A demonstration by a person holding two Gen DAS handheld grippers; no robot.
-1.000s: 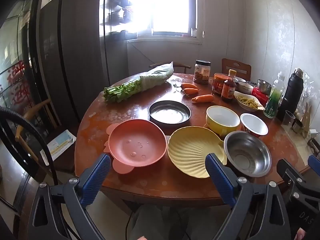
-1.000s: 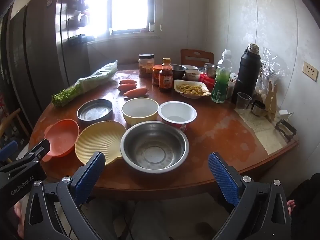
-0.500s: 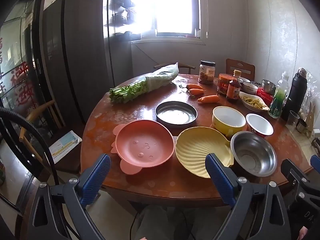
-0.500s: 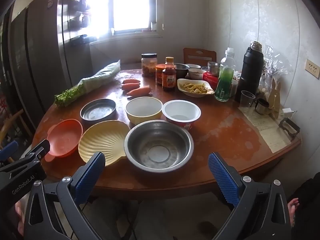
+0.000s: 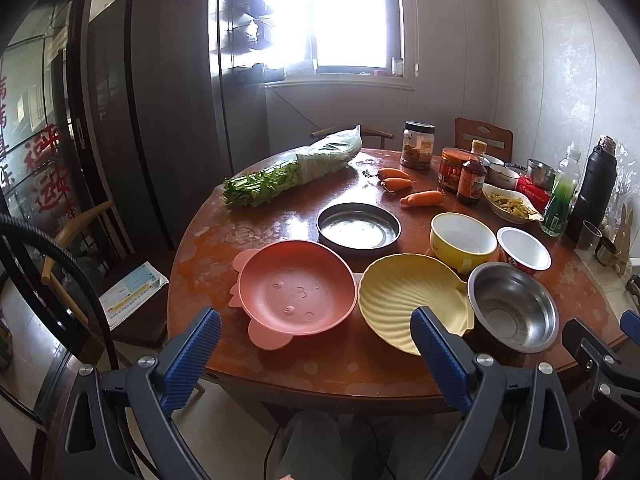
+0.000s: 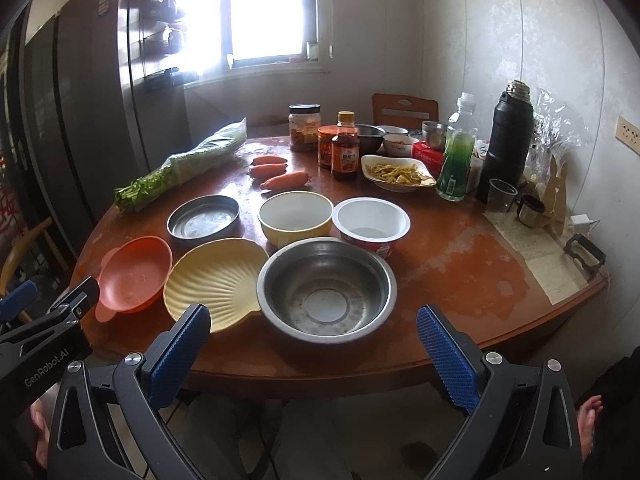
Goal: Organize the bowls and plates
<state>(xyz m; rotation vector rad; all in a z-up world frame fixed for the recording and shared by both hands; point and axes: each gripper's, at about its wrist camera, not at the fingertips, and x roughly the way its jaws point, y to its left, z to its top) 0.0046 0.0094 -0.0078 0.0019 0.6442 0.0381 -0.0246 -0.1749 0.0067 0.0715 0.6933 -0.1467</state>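
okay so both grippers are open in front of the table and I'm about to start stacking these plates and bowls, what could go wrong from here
1. The steel bowl seems to overlap the rim of the yellow shell plate; lifting either could drag the other.
2. The pink plate and steel bowl sit near the table edge, so a nudge from the left hand-held gripper or right hand-held gripper might push them off.
3. The steel bowl's smooth rim may slip between the pads.
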